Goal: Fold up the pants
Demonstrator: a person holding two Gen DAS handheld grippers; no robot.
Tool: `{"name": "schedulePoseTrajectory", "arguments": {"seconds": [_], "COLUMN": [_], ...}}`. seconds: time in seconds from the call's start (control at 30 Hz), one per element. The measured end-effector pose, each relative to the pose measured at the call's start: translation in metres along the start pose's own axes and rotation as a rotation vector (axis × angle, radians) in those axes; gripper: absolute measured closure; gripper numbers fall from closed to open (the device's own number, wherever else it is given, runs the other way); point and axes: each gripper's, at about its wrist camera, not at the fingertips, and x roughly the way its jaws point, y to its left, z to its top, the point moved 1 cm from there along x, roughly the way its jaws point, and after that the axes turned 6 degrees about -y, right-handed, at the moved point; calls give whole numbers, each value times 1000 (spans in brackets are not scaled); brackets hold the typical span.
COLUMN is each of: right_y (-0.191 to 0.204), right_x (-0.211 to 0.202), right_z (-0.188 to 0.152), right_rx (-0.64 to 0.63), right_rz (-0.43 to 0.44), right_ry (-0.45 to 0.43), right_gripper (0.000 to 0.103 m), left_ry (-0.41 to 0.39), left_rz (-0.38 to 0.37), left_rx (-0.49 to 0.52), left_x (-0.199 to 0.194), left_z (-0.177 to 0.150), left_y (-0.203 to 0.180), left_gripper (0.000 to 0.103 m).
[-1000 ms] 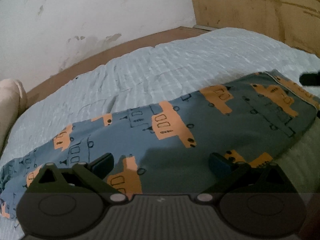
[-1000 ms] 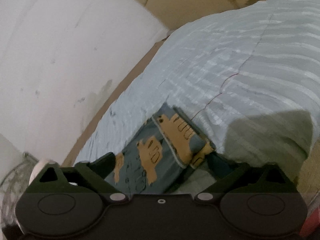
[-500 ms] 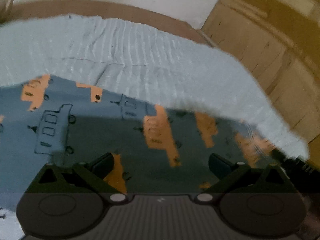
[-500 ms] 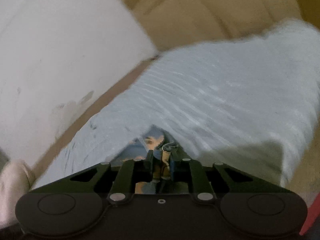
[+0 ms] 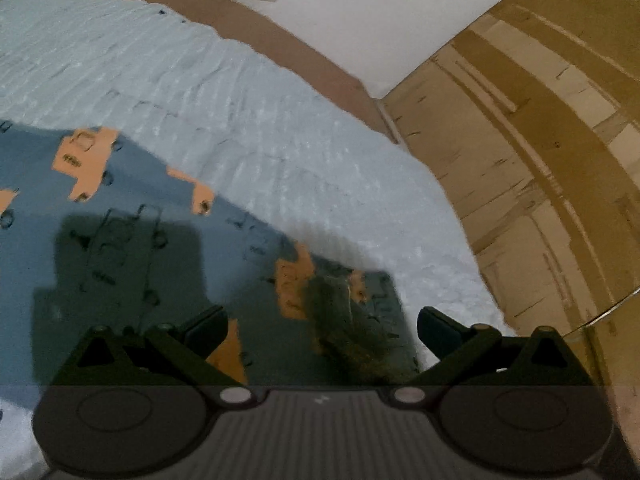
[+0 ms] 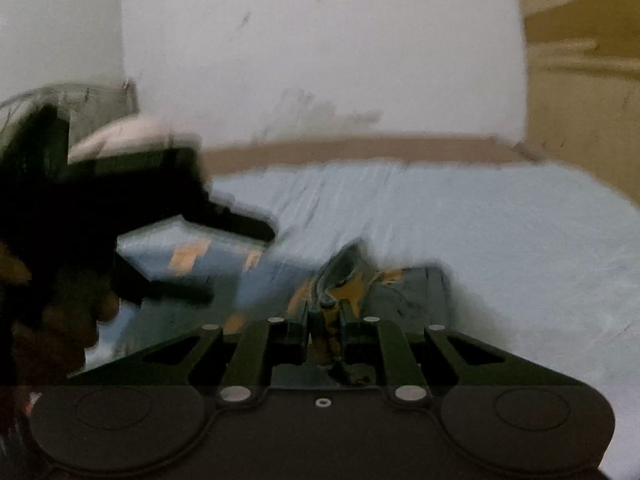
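Observation:
The pants (image 5: 132,248) are blue-grey with orange vehicle prints and lie flat on the pale blue bed cover. My left gripper (image 5: 322,330) is open just above their right end, fingers apart over the cloth. In the right wrist view my right gripper (image 6: 325,334) is shut on a bunched edge of the pants (image 6: 344,276) and lifts it off the bed. The left gripper (image 6: 132,216) shows there as a dark blurred shape at the left, above the pants.
The bed cover (image 5: 280,136) stretches to a brown bed frame (image 5: 304,52) along a white wall. A wooden cabinet (image 5: 540,160) stands at the right, close to the bed's edge. A pale pillow (image 6: 128,136) and a wire object lie at the far left.
My right gripper closed on the pants' end and swung round with it, raising the cloth. My left gripper moved right along the pants toward that end and stayed open.

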Motion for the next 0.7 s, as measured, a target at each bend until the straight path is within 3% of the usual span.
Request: {"name": "schedulePoseTrajectory", "arguments": {"seconds": [0.07, 0.27, 0.4, 0.7], "right_y": [-6, -32, -50, -57], "right_x": [11, 19, 18, 15], "right_z": [-14, -14, -20, -23], "right_rx": [43, 224, 371, 483], "right_rz": [-2, 47, 78, 105], "right_ry": [36, 16, 14, 8], "right_gripper": [88, 87, 86, 86], "left_ry": [13, 34, 45, 59], "left_rz": [27, 111, 127, 148], "left_rx": [14, 100, 133, 157], "left_x": [1, 11, 16, 25], "left_z": [-3, -11, -15, -16], "left_y": [0, -10, -17, -23], "left_gripper": [1, 1, 1, 1]}}
